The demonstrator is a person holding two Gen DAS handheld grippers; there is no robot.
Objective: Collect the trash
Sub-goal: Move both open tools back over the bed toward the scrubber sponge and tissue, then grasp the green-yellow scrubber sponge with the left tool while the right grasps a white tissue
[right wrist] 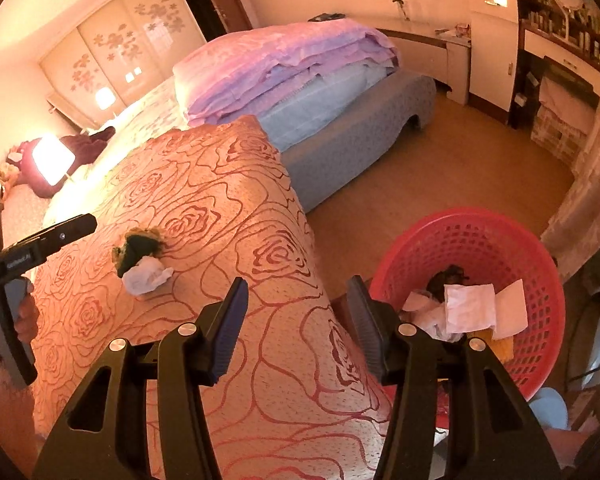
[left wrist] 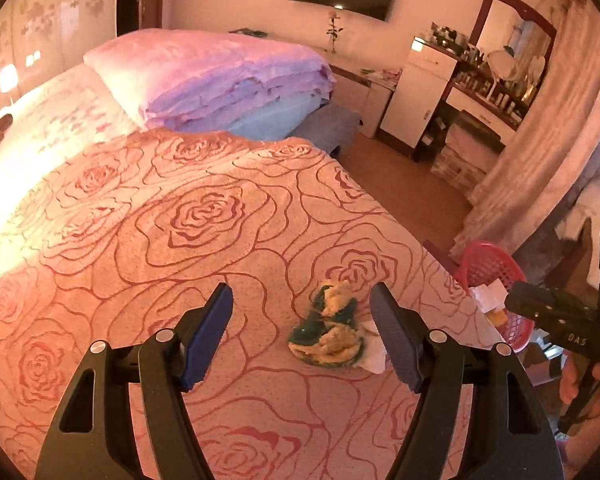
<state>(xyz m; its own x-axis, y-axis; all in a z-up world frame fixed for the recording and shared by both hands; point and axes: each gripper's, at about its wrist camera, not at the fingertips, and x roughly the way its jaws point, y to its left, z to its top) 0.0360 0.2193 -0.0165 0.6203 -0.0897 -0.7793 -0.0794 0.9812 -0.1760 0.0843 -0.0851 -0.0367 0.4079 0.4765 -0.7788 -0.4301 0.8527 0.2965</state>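
Looking along the left hand-held gripper (left wrist: 302,320), we see its two black fingers with blue pads spread apart, and nothing is between them. Just beyond the fingertips, on the bed with the pink rose-patterned cover (left wrist: 204,216), lies the trash: a crumpled green and yellow wrapper (left wrist: 328,328) and, touching it on the near right side, a crumpled white tissue (left wrist: 374,350). Both lie near the edge of the bed.

We see the right hand-held gripper (right wrist: 298,312) with its jaws also spread and empty. It hangs over the bed's edge, between the cover and the round red plastic mesh basket (right wrist: 480,232), which stands on the wooden floor (right wrist: 420,176) just beside the bed. Inside the basket we see folded white papers (right wrist: 470,306), a dark crumpled piece (right wrist: 446,278) and something orange (right wrist: 500,346) that we cannot identify.

In the right wrist view, the wrapper and tissue lie to the left, well apart from the right fingers. A stack of folded pink and purple quilts (left wrist: 220,80) rests on the far part of the bed.
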